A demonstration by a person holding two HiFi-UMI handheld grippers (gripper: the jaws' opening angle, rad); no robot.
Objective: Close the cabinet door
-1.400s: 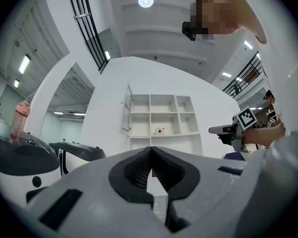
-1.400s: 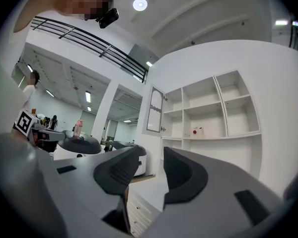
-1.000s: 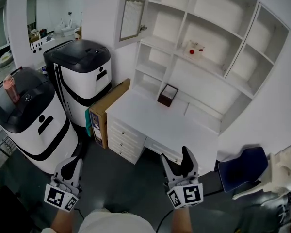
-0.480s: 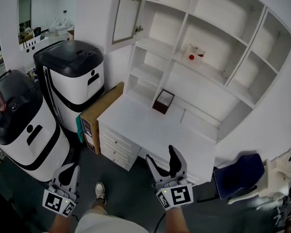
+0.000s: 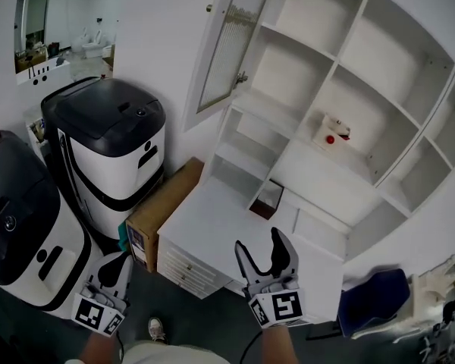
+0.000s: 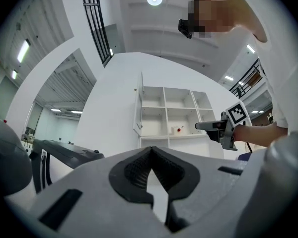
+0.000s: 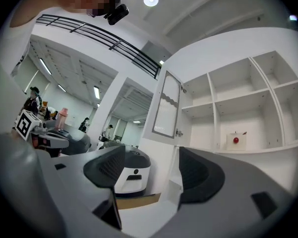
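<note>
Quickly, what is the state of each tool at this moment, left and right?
Left tool: closed, holding nothing.
Right tool: open, nothing between its jaws.

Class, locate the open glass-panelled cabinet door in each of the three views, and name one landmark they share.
Head view: the cabinet door is top centre, swung out left of the shelves.
Left gripper view: the door is centre, nearly edge-on at the shelves' left side.
Right gripper view: the door is centre, its glass panel facing the camera.
Shared landmark: the white box with a red dot on a shelf.
</note>
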